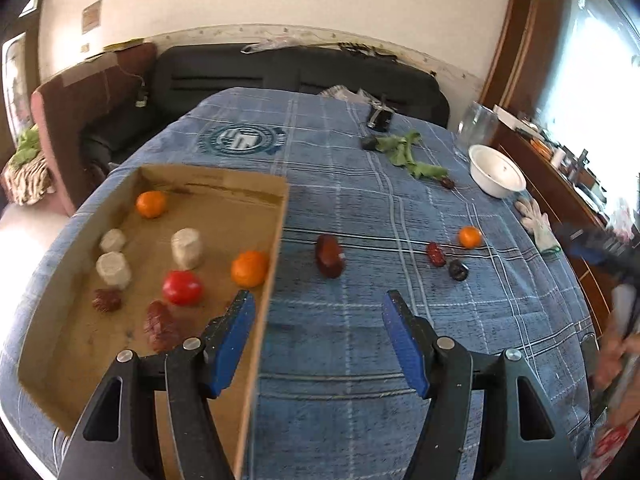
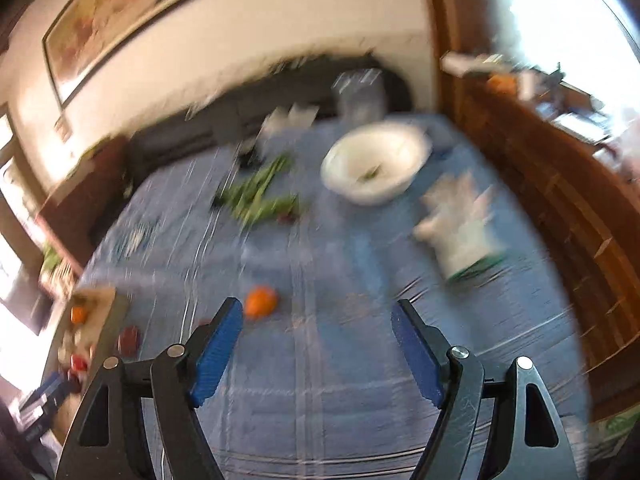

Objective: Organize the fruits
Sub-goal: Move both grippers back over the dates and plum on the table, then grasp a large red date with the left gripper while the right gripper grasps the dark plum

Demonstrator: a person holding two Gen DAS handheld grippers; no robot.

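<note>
A shallow cardboard tray (image 1: 208, 178) lies on the left of the blue plaid cloth. It holds two oranges (image 1: 249, 268), a red tomato (image 1: 182, 288), dark red fruits (image 1: 159, 322) and three pale lumps (image 1: 186, 248). On the cloth lie a dark red fruit (image 1: 329, 256), a small red fruit (image 1: 436, 254), a dark fruit (image 1: 458, 270) and an orange (image 1: 470, 237). My left gripper (image 1: 318, 308) is open and empty, over the tray's right wall. My right gripper (image 2: 318, 316) is open and empty above the cloth, with the orange (image 2: 261, 301) ahead to its left. The right wrist view is blurred.
A white bowl (image 1: 496, 174) stands at the right of the table, also in the right wrist view (image 2: 374, 164). Green leaves (image 1: 408, 152), a white glove (image 2: 456, 220), a glass jar (image 1: 476, 128) and a small dark object (image 1: 380, 116) lie beyond. A wooden cabinet (image 2: 560, 208) borders the right.
</note>
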